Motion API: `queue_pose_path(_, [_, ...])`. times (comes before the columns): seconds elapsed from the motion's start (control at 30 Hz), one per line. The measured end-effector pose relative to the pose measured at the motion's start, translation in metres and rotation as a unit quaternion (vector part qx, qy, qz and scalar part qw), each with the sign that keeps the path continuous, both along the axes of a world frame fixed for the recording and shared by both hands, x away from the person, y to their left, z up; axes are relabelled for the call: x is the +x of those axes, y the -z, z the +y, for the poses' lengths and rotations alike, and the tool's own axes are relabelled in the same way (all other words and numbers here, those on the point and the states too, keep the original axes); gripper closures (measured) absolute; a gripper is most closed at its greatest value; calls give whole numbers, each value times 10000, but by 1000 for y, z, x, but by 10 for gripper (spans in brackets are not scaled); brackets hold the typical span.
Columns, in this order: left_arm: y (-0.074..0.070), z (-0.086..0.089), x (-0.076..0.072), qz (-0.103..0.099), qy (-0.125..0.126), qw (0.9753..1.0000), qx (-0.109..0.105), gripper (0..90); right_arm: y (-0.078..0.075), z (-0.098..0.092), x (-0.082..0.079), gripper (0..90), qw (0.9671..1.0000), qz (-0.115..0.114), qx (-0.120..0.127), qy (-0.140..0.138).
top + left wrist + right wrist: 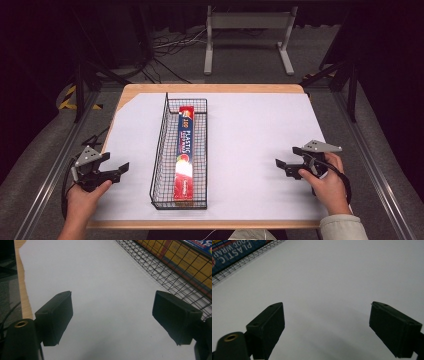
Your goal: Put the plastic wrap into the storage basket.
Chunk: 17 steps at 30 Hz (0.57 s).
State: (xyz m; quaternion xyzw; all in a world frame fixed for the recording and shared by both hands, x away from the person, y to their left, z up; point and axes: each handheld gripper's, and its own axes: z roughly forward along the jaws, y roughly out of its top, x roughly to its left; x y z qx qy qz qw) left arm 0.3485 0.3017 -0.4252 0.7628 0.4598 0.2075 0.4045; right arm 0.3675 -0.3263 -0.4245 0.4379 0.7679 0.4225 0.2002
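I've got the left gripper (116,167) low at the left edge of the white sheet (250,145), jaws spread wide, nothing between them. In the left gripper view the same wide gap sits over bare sheet, with the wire basket (175,272) off to the right of the jaws, near but not touching. My left hand (82,200) holds the handle from below.

Right gripper (286,159) is on the right side of the sheet, jaws also wide apart and empty, pointing toward the basket. My right hand (327,185) is wrapped around it. In the right gripper view the jaws frame plain white sheet, and the basket shows far off at the top left corner.

The black wire basket (159,150) stands left of centre on the sheet, long side running away from me. The box of plastic wrap (185,155) lies flat inside it, lengthwise, near its right wall, red end closest to me. Both grippers are well apart from the box, one on each side. Table (210,88) edge is wood.
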Motion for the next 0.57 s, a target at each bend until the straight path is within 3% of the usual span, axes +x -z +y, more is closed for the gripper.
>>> queue_pose_path(0.07, [0,0,0,-7,-1,10000,-6,175,6,1,-3,136,10000,-64,-70,-13])
queue_pose_path(0.17, [2,-2,1,3,14,10000,32,175,14,1,-5,136,9999,-99,83,18])
queue_pose_path(0.23, [3,-3,1,26,40,10000,39,175,18,1,-3,150,9999,58,-104,-42])
queue_pose_path(0.57, [9,-8,5,98,84,9999,28,175,16,-3,-5,142,10000,-18,55,73])
